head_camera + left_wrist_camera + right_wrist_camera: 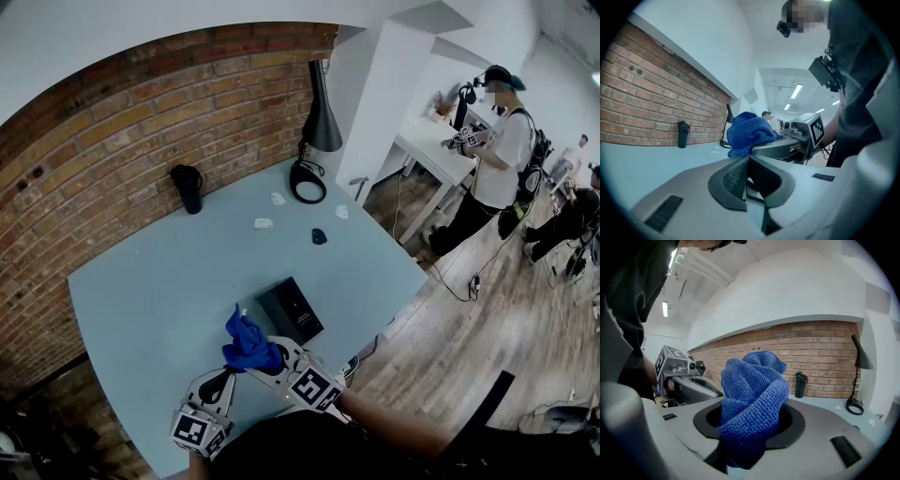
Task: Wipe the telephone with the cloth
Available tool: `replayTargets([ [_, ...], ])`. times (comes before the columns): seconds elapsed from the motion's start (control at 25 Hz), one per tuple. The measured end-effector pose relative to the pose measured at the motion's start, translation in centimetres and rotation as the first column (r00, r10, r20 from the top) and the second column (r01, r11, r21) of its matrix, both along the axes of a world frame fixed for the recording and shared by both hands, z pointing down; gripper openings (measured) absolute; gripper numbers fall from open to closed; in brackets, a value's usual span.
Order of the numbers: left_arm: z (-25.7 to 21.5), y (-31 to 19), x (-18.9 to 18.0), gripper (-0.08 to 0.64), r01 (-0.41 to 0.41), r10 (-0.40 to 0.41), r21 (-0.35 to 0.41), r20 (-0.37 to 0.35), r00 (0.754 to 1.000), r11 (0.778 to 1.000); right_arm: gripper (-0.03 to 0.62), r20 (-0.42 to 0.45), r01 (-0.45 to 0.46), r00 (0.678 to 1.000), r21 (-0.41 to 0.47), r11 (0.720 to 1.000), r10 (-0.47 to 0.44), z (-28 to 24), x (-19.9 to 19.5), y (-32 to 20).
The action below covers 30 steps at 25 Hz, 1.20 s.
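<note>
Since wiping has not yet begun, the right gripper [270, 364] clamps the blue cloth [247, 345] bunched like a pad, just beside the telephone [292, 310] on the desk [159, 281]; the left gripper [221, 388], jaws together and empty, hangs farther from the telephone.

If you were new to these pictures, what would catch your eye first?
First, the blue cloth bunched in the jaws of the right gripper, above the near edge of the pale blue table. Just beyond it lies the black telephone. Behind the table runs a red brick wall, with a black lamp at the table's far right corner.
</note>
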<state>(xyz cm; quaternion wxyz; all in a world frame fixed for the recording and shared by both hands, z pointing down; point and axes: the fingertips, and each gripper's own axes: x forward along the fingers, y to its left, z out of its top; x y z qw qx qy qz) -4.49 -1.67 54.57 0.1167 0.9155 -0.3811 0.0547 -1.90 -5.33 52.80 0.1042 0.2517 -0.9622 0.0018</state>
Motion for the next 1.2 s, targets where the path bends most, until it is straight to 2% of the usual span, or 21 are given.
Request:
replayTargets([
  [0.32, 0.1, 0.0, 0.2, 0.0, 0.001, -0.001, -0.006, -0.002, 1.0, 1.0, 0.215, 0.031, 0.027, 0.999, -0.052, 0.998, -0.025, 0.2, -0.1, 0.2],
  [0.48, 0.0, -0.1, 0.0, 0.0, 0.006, -0.006, -0.003, -0.004, 1.0, 1.0, 0.216, 0.029, 0.02, 0.999, -0.046, 0.999, -0.019, -0.2, -0.1, -0.7],
  [0.76, 0.0, -0.1, -0.2, 0.0, 0.009, -0.009, 0.0, -0.004, 1.0, 1.0, 0.216, 0.029, -0.054, 0.998, 0.004, 0.999, 0.054, -1.3, 1.3, -5.3],
  [0.96, 0.0, -0.1, -0.4, 0.0, 0.016, -0.016, -0.004, -0.007, 1.0, 1.0, 0.216, 0.063, -0.134, 0.989, -0.013, 0.991, 0.135, -2.3, 2.9, -9.3],
  [1.2, 0.2, -0.2, -0.6, 0.0, 0.019, -0.019, -0.013, -0.01, 1.0, 1.0, 0.216, 0.006, -0.158, 0.987, 0.007, 0.987, 0.158, -1.1, 3.3, -11.9],
])
